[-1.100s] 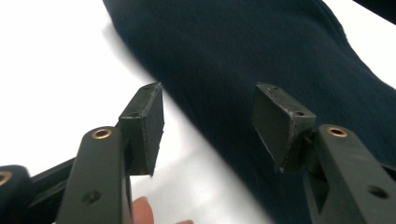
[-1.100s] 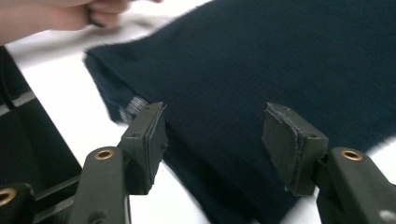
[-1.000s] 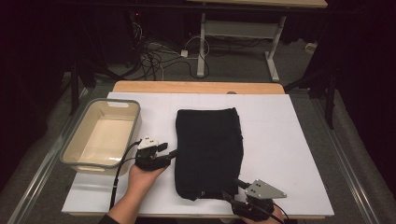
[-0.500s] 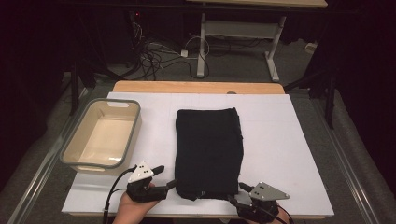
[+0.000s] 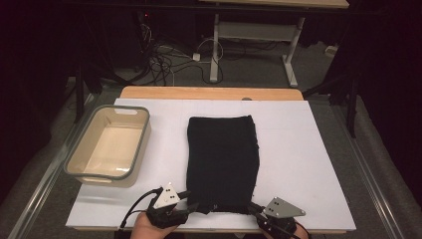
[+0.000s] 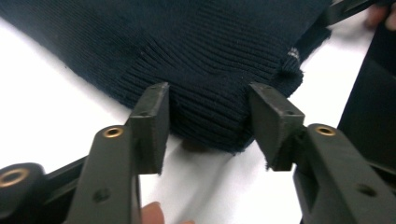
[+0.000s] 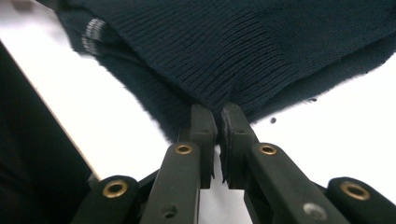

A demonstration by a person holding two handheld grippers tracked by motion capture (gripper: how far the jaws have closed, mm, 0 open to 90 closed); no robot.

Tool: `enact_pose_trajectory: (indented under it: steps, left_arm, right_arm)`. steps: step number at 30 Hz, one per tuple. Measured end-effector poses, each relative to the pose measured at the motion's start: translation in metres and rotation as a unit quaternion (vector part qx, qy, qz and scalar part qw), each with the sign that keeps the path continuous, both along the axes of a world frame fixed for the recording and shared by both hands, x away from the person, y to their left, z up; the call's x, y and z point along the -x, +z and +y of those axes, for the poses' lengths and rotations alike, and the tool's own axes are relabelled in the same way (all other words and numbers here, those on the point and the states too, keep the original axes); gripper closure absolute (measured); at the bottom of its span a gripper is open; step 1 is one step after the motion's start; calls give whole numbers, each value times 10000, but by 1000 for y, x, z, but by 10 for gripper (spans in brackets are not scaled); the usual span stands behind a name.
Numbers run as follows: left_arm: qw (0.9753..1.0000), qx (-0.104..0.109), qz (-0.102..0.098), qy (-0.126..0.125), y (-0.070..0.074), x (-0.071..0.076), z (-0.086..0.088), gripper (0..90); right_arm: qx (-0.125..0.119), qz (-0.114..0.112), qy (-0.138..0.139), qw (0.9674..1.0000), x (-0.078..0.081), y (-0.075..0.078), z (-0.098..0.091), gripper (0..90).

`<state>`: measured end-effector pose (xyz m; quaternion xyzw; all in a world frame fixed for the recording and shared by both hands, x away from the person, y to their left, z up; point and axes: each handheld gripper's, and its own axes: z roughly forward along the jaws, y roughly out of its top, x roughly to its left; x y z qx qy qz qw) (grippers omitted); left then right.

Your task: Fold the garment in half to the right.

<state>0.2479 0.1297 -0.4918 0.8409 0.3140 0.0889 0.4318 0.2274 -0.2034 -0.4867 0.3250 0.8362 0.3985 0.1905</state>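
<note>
Step in hand: gripping the near hem of the folded dark sweater (image 5: 222, 162), centre of the white counter (image 5: 308, 164). Right gripper (image 7: 217, 119) jaws pinch the hem shut. Left gripper (image 6: 208, 112) jaws, which have just been closing, straddle the hem half-open, not yet clamped. Next: close the left jaws fully, then lift both corners evenly.

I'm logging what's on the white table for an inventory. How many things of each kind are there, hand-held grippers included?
Dark knit garment: 1
Beige bin: 1
Hand-held grippers: 2, the left hand-held gripper and the right hand-held gripper
Total: 4
</note>
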Motion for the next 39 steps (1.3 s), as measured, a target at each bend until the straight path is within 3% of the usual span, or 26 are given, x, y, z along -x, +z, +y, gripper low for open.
enact_pose_trajectory:
  steps: [4,7,10,15,21,26,29,31,34,38,39]
  left_arm:
    - [9999,-77,90,-2,-2,0,-1,565]
    - [9998,-172,-51,-45,-2,3,-3,665]
    - [9998,-163,-101,-4,-2,4,-2,704]
    - [9998,-20,-99,163,0,6,14,711]
    - [9988,92,-102,478,1,9,42,710]
    - [9985,22,-152,521,2,12,55,710]
    - [9987,90,-79,495,0,11,57,707]
    - [9988,165,-42,465,-1,10,57,683]
    - [9980,394,-35,492,0,7,60,569]
    - [9954,751,-72,597,2,2,67,435]
    - [9952,750,-125,609,2,1,67,404]
  right_arm:
    - [47,-17,45,10000,7,-4,3,870]
    - [-36,10,64,10000,6,-4,1,870]
    - [-32,23,103,9999,6,-4,3,871]
    - [-14,-40,236,9997,8,-4,11,870]
    - [-41,-3,641,9979,10,-6,35,869]
    - [8,-1,884,9961,15,-8,51,868]
    - [29,-13,907,9959,17,-9,53,861]
    - [-19,21,887,9961,17,-8,52,799]
    - [-133,26,801,9967,17,-4,49,611]
    - [-324,-63,594,9977,17,3,39,527]
    - [-355,-92,563,9977,17,5,35,510]
